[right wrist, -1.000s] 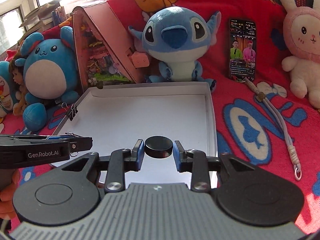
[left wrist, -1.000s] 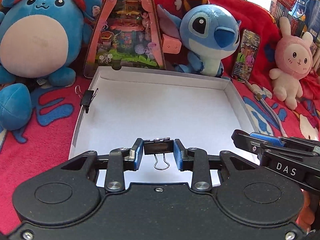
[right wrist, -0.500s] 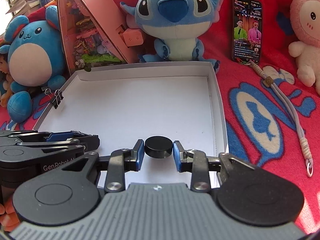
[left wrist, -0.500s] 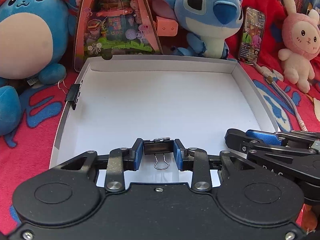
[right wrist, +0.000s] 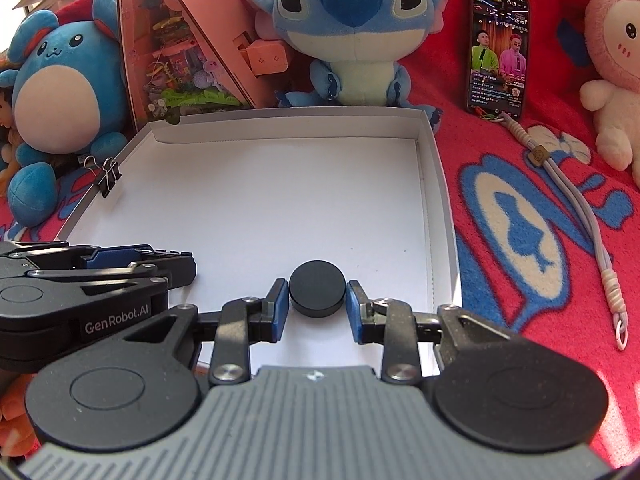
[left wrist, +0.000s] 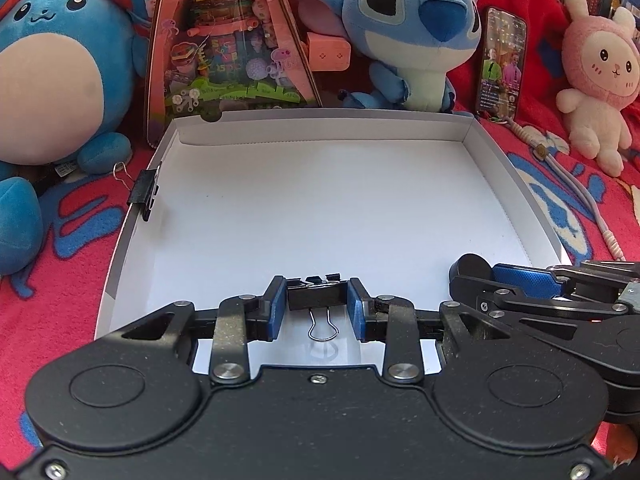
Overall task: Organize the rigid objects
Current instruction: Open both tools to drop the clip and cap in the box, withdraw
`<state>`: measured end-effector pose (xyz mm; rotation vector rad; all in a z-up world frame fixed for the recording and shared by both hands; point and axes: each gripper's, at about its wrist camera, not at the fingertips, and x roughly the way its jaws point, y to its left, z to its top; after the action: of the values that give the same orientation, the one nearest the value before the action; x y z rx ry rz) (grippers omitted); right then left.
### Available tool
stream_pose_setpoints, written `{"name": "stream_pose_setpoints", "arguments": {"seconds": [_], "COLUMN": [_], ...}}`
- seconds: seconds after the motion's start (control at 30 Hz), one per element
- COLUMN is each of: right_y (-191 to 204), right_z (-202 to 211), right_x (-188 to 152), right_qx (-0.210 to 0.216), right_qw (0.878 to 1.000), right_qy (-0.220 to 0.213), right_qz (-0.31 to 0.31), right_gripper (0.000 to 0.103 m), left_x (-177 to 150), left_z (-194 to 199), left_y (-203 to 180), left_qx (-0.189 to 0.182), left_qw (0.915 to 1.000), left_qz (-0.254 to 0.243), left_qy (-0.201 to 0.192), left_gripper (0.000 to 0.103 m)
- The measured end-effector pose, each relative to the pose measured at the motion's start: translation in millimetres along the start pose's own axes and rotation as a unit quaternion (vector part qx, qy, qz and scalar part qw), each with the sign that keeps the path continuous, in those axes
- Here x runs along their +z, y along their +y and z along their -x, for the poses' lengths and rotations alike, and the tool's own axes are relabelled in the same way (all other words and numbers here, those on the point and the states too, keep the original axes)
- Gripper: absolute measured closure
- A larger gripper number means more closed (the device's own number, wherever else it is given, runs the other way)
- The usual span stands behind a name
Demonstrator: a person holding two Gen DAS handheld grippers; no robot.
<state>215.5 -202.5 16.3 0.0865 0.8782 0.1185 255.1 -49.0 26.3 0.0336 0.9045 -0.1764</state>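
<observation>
Holding low over the white tray (left wrist: 516, 184), near edge: left tool (left wrist: 317, 307) clenched on a binder clip (left wrist: 316, 300), right tool (right wrist: 316, 307) clenched on a black disc (right wrist: 317, 289). Best to lower until each touches the floor, then release gently. Farther off, a second clip (left wrist: 145, 194) grips the tray's left wall.

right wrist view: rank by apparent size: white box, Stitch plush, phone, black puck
1. white box
2. Stitch plush
3. phone
4. black puck, held in the right gripper

Phone versus puck is unsure: the puck sits much nearer the camera.
</observation>
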Motion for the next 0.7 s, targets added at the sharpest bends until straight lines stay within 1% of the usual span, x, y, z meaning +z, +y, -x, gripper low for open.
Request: {"name": "stream_pose_setpoints", "arguments": {"seconds": [0.2, 0.23, 0.27, 0.3, 0.33, 0.37, 0.4, 0.47, 0.5, 0.67, 0.7], "right_y": [1.9, 1.7, 1.5, 1.3, 1.2, 1.5, 1.6, 0.8, 0.2, -1.2, -1.9], "right_z": [1.2, 1.9, 2.9, 4.3, 5.8, 7.6, 9.5, 14.9, 17.4, 35.8, 39.6], "right_x": [-0.8, -0.9, -1.1, -1.4, -1.7, -1.9, -2.0, -3.0, -3.4, -11.6, -14.2], "right_qx": [-0.001, 0.002, 0.005, 0.007, 0.009, 0.009, 0.009, 0.008, 0.009, 0.010, 0.010], "right_qw": [1.000, 1.000, 1.000, 1.000, 1.000, 1.000, 1.000, 1.000, 1.000, 0.999, 0.998], "right_qy": [-0.003, -0.004, -0.006, -0.008, -0.010, -0.014, -0.016, -0.023, -0.027, -0.050, -0.053], "right_qz": [0.000, -0.002, -0.005, -0.007, -0.007, -0.006, -0.003, -0.002, -0.002, 0.014, 0.017], "right_gripper": [0.067, 0.066, 0.062, 0.062, 0.062, 0.060, 0.058, 0.049, 0.049, 0.040, 0.039], "left_x": [0.9, 0.9, 0.9, 1.0, 1.0, 1.1, 1.3, 1.8, 1.6, -5.5, -8.7], "left_z": [1.3, 2.1, 3.4, 5.6, 7.9, 10.8, 13.8, 19.2, 22.7, 44.0, 49.9], "left_y": [0.3, 0.6, 0.7, 0.8, 0.9, 1.0, 1.2, 3.1, 4.8, 11.3, 11.2], "left_qx": [-0.003, -0.004, -0.006, -0.007, -0.006, -0.005, -0.002, 0.002, 0.002, -0.007, -0.009], "left_qw": [1.0000, 1.0000, 1.0000, 1.0000, 1.0000, 0.9999, 0.9999, 0.9998, 0.9997, 0.9989, 0.9986], "left_qz": [0.008, 0.008, 0.007, 0.004, 0.002, -0.001, -0.003, -0.002, 0.000, 0.003, 0.000], "left_qy": [0.002, 0.002, 0.001, -0.002, -0.006, -0.011, -0.015, -0.022, -0.025, -0.046, -0.053], "left_gripper": [0.072, 0.070, 0.066, 0.062, 0.056, 0.052, 0.050, 0.043, 0.041, 0.026, 0.025]}}
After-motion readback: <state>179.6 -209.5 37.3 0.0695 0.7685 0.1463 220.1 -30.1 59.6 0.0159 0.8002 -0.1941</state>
